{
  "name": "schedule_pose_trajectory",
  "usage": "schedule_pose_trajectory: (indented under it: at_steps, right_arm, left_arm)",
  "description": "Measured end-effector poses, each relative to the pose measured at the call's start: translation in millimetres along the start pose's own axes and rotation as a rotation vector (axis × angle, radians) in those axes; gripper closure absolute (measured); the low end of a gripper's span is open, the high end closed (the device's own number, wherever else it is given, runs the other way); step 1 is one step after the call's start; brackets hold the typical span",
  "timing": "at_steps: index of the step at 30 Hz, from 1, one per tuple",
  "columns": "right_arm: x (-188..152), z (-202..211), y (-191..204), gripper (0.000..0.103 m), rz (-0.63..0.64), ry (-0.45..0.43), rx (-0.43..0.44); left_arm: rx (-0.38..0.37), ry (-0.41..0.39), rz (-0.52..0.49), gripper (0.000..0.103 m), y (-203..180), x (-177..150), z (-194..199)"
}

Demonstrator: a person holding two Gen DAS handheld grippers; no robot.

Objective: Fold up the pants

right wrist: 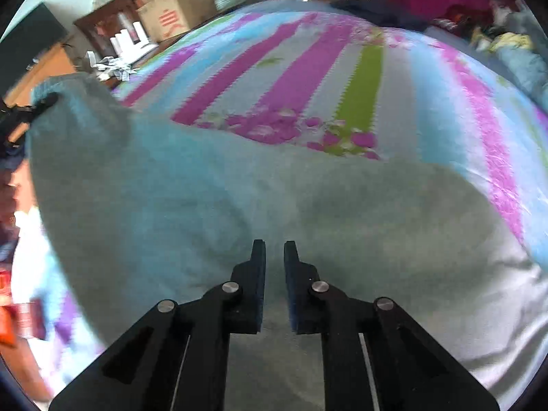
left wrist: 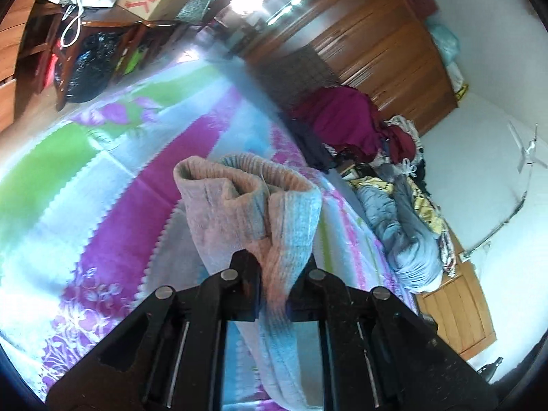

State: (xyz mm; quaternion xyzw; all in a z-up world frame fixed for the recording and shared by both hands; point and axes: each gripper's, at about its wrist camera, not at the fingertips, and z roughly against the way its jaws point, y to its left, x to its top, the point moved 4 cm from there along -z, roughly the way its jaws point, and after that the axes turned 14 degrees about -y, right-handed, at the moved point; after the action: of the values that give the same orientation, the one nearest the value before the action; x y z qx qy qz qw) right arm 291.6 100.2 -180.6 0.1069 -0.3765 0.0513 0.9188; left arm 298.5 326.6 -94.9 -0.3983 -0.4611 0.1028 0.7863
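Note:
The pants [right wrist: 239, 212] are soft, pale grey-blue knit and lie spread on a striped bedspread [right wrist: 308, 78]. My left gripper [left wrist: 274, 260] is shut on a bunched ribbed end of the pants [left wrist: 246, 205] and holds it lifted above the bed. In the right wrist view the left gripper [right wrist: 44, 101] shows at the far left, pinching the raised corner. My right gripper [right wrist: 274, 250] hovers just over the middle of the pants, its jaws a narrow gap apart with nothing between them.
A pile of clothes [left wrist: 394, 157] with a magenta garment [left wrist: 342, 116] lies at the bed's far side by a wooden wardrobe [left wrist: 376, 41]. Cardboard boxes [right wrist: 167, 17] and a wooden desk [left wrist: 41, 34] stand beyond the bed. A black bag [left wrist: 89, 65] sits on the floor.

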Motion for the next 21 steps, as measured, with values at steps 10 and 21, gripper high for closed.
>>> schedule_pose_trajectory:
  at_steps: [10,21]
  right_arm:
    - [140,-133,55,0.01,0.238,0.25,0.628]
    - [159,-192,166,0.017,0.461,0.481,0.865]
  left_arm:
    - [-0.024,-0.003,0.056,0.093,13,-8,6]
    - [-0.04,0.013,0.075,0.093,21,-6,14]
